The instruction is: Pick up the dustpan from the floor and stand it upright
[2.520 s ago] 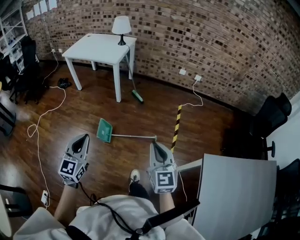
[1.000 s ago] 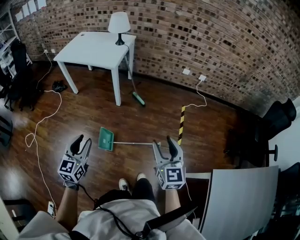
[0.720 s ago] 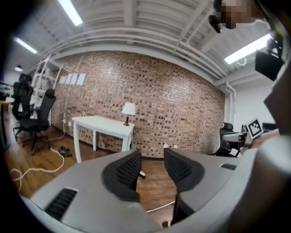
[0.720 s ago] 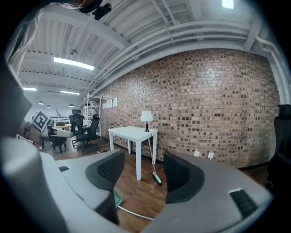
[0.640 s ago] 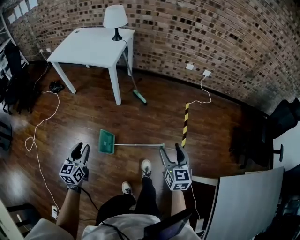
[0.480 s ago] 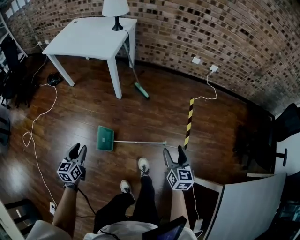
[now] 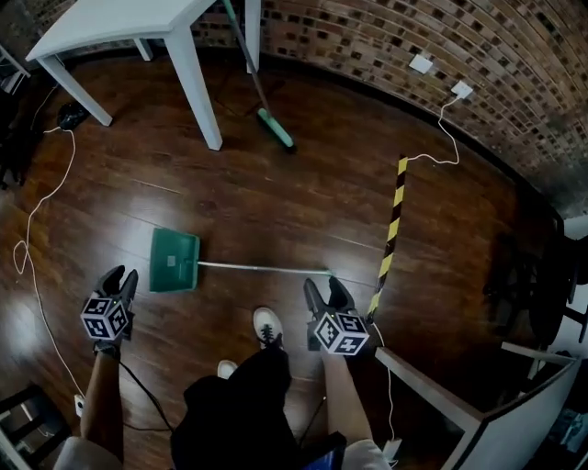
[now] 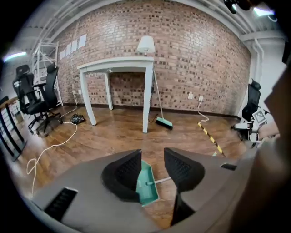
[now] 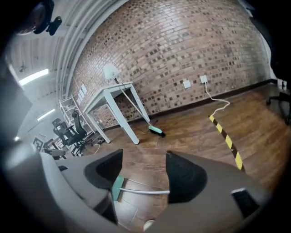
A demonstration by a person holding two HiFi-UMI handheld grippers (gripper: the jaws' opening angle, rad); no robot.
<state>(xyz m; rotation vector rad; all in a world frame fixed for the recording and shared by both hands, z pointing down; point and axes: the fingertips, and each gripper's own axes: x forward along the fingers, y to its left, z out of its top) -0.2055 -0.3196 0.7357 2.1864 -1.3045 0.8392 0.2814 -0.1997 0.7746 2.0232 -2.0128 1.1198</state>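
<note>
**A:** Count them, left to right, with the forward white shoe (image 7: 267, 324) as clock centre.

**B:** One left gripper (image 7: 119, 280) at nine o'clock, jaws apart and empty. One green dustpan (image 7: 175, 261) flat on the floor, its pan at ten and its handle (image 7: 262, 268) running right. One white table (image 7: 101, 23) at eleven. One broom (image 7: 276, 128) at twelve. Two shoes. One right gripper (image 7: 325, 292) at two, jaws apart, tips just beside the handle's free end and not clamped on it. One striped tape (image 7: 393, 225), also at two. Two wall sockets (image 7: 421, 62) at one.

**A:** And against half a second ago?

**B:** Both grippers have come lower. The lamp has left the view. The dustpan lies flat as before.
</note>
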